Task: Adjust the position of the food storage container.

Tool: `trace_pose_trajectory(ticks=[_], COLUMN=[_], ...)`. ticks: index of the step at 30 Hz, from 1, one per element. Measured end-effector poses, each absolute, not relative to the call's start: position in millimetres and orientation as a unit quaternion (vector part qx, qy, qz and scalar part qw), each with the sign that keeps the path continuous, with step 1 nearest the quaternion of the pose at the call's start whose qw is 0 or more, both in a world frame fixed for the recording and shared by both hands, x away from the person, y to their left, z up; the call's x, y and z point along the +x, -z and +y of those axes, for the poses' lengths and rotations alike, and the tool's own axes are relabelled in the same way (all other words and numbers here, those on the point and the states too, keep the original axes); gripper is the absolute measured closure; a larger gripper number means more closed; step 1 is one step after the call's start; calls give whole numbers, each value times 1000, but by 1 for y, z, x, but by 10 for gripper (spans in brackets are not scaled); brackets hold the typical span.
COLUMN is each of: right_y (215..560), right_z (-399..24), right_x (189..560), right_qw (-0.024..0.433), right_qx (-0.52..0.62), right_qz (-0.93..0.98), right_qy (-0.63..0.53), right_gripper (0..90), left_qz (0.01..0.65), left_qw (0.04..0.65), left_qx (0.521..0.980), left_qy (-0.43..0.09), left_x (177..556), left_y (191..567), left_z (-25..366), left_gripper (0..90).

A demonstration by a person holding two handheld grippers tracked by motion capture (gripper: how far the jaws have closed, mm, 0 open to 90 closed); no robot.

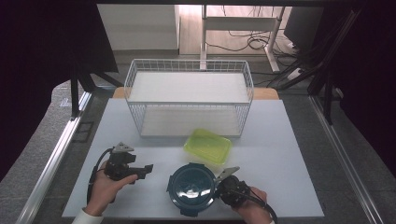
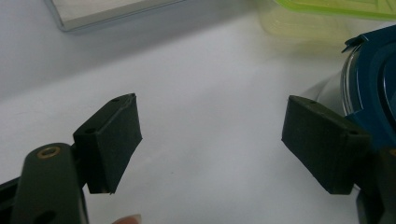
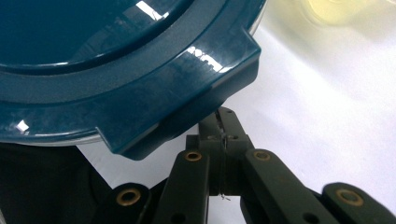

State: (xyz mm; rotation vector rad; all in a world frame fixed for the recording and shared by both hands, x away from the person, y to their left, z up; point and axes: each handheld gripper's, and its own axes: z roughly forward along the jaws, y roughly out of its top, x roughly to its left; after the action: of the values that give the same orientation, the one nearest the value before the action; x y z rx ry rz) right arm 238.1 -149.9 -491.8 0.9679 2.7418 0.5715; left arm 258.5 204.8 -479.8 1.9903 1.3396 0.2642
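A round dark blue lidded container (image 1: 191,186) stands on the white table near the front edge. My right gripper (image 1: 216,183) lies at its right rim, held by a hand. In the right gripper view the jaws are pressed together with nothing visible between them, and the gripper (image 3: 224,122) has its tips just under a latch tab of the blue lid (image 3: 116,56). My left gripper (image 1: 144,170) rests left of the container in the person's other hand. It (image 2: 212,107) is open, with bare table between the pads and the blue container (image 2: 373,84) beyond the right pad.
A yellow-green rectangular container (image 1: 208,145) lies just behind the blue one, upside down or lidded, I cannot tell which. A white wire basket (image 1: 187,103) stands at the back of the table. Bare table surface (image 1: 289,154) spreads to the right and left front.
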Motion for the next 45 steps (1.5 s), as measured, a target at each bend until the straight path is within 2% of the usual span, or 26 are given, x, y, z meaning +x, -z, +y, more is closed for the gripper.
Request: trace_pose_trajectory(ticks=[13, 20, 28, 29, 30, 31, 32, 33, 34, 37, 45], right_y=[495, 490, 475, 474, 474, 474, 474, 474, 474, 473, 474], right_z=[-117, -124, -154, -159, -166, -168, -172, -172, -180, -189, -196], right_x=[249, 248, 248, 249, 251, 251, 251, 251, 253, 255, 258], right_qw=[99, 92, 90, 91, 96, 99, 97, 97, 80, 63, 39], right_qx=[291, 291, 325, 333, 344, 352, 361, 361, 374, 388, 403], right_qz=[934, 931, 899, 892, 883, 877, 870, 870, 858, 844, 829], right_qy=[-182, -202, -279, -291, -303, -311, -320, -320, -343, -366, -387], right_gripper=[890, 890, 880, 814, 621, 531, 451, 451, 350, 265, 217], left_qz=[525, 525, 526, 527, 529, 530, 530, 530, 531, 526, 526], left_qw=[358, 361, 362, 362, 364, 366, 368, 368, 371, 387, 409], left_qx=[765, 764, 763, 762, 760, 759, 757, 757, 756, 753, 741], left_qy=[-104, -104, -102, -103, -101, -101, -99, -99, -96, -84, -80], left_x=[259, 258, 254, 253, 252, 251, 250, 250, 249, 244, 234], left_y=[480, 478, 479, 479, 479, 479, 478, 478, 478, 477, 476], left_z=[212, 213, 213, 213, 213, 213, 213, 213, 212, 210, 209], left_gripper=[190, 190, 190, 190, 190, 187, 185, 185, 185, 185, 195])
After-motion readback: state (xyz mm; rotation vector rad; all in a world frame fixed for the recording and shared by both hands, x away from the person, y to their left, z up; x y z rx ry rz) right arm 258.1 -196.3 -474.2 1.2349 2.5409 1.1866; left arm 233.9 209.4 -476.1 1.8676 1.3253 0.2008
